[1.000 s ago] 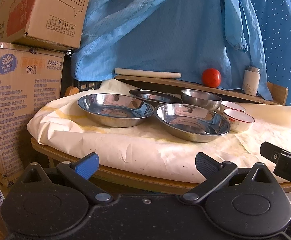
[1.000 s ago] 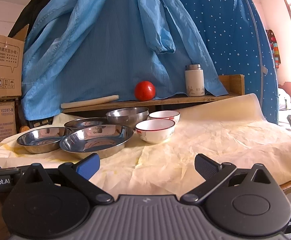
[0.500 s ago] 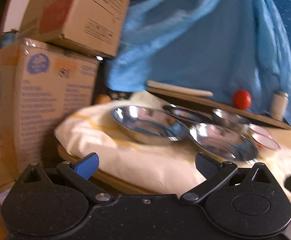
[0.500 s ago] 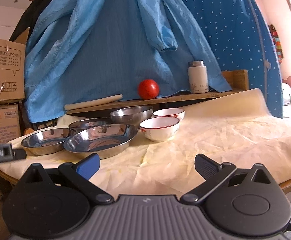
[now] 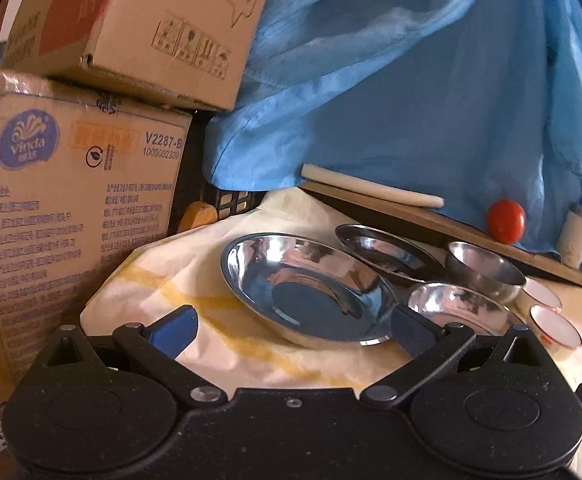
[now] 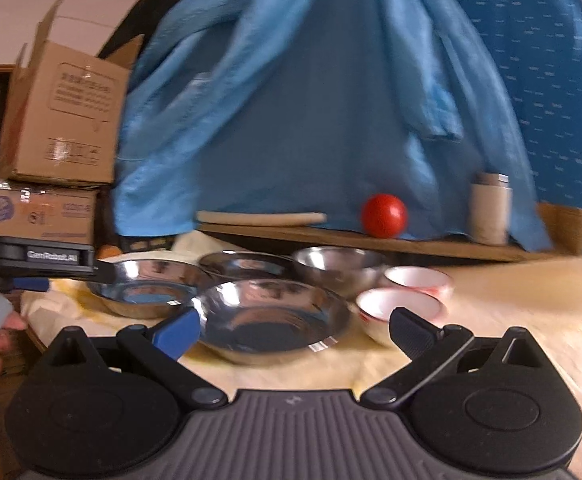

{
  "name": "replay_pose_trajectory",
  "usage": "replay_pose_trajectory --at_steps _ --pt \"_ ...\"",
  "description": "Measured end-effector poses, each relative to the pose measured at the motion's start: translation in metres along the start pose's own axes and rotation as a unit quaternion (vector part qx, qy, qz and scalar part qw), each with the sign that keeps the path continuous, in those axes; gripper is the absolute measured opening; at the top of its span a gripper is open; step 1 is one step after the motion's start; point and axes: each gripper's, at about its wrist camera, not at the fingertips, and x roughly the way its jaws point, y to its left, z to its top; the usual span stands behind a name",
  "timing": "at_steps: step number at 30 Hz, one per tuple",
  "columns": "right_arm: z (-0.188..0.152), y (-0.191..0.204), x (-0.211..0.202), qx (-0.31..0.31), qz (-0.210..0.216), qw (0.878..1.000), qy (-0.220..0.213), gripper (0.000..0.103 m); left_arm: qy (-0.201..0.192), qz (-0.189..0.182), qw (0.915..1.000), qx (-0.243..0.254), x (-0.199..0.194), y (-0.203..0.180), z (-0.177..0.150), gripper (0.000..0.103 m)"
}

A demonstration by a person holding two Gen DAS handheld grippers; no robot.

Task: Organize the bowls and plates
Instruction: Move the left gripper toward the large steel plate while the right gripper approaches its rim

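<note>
Jaws on both tools stand wide apart with nothing between them. Seen from its own camera, the left gripper [image 5: 293, 330] hovers low at the near edge of the worktop [image 5: 227, 344], lined up with the nearest steel plate [image 5: 305, 290], which looks like its target for a first grasp. The right gripper [image 6: 293, 326] faces a second steel plate [image 6: 271, 318], with a red-rimmed white bowl [image 6: 397, 310] just beside its right jaw.

Behind these sit a third steel plate [image 5: 385, 250], a steel bowl [image 5: 485, 274] and a second white bowl [image 6: 417, 280]. All rest separately on crumpled pale paper [image 6: 491, 320], close together but unstacked, so the sorting seems hardly begun. Like pieces lie near each other, which should make nesting them easy.

A board [image 6: 371, 242] at the back carries a rolling pin [image 6: 261, 218], a tomato [image 6: 383, 216] and a flask [image 6: 489, 208], out of the way. Cardboard boxes [image 5: 79, 208] stand to the left.
</note>
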Motion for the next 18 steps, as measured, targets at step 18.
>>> replay_pose_trajectory --at_steps 18 --pt "0.066 0.006 0.123 -0.012 0.169 0.976 0.134 0.103 0.070 -0.014 0.9938 -0.085 0.042 0.028 0.025 0.102"
